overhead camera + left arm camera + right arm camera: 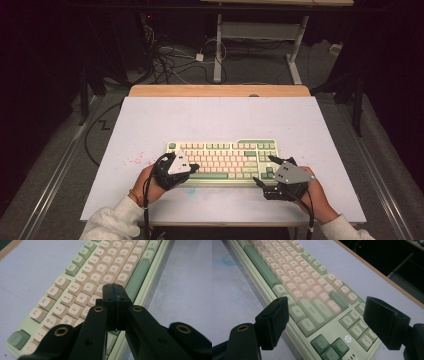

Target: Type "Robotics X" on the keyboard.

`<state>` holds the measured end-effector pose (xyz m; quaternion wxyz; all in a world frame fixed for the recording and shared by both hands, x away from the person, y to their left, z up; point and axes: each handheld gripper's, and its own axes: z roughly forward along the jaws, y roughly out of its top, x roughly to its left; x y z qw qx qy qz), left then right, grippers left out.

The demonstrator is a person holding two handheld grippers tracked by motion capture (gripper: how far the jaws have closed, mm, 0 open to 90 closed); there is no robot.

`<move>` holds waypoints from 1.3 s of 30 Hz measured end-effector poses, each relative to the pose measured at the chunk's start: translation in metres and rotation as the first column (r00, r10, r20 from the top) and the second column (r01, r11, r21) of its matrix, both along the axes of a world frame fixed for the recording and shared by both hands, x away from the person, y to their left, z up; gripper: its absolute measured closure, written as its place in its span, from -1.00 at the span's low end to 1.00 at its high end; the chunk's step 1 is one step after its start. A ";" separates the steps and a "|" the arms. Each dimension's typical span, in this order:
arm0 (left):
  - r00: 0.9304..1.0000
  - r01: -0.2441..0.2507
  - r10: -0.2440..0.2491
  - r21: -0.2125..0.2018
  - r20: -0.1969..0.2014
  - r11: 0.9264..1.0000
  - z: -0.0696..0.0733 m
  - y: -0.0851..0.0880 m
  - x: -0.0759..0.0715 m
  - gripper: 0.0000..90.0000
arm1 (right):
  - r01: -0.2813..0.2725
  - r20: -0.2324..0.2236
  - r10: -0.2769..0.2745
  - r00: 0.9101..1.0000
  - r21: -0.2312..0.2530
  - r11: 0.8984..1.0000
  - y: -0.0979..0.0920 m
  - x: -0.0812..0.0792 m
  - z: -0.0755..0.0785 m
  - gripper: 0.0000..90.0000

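Hovering my closed left claw (115,293) over the keyboard (222,161) mid-table, near C/V keys; right claw (337,322) open, empty (by arrows). Next: press down squarely on one key.

Table (150,120): pale grey-white board top, wooden strip along the 12 o'clock edge. Green-and-cream keyboard (225,152) lies flat on it, toward 6 o'clock. Red specks (134,161) on the board at the keyboard's 9 o'clock.

White table top (150,120) with red specks (134,161) — tangled floor cables (167,62) beyond.
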<state>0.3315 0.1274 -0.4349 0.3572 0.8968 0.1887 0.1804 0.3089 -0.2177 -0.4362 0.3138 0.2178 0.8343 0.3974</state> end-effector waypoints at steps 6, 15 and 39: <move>1.000 0.015 -0.015 0.008 -0.010 1.000 -0.003 -0.004 -0.001 0.94 | 0.000 -0.002 0.000 1.000 0.001 1.000 0.000 0.000 0.000 -0.53; 1.000 0.023 -0.022 0.036 -0.020 0.999 -0.010 -0.008 -0.001 0.90 | -0.002 -0.003 0.002 1.000 -0.003 1.000 0.000 0.000 -0.001 -0.53; 0.999 0.024 -0.022 0.056 -0.043 0.998 -0.016 -0.008 0.002 0.93 | -0.007 -0.007 0.007 1.000 -0.005 1.000 0.001 0.000 -0.001 -0.53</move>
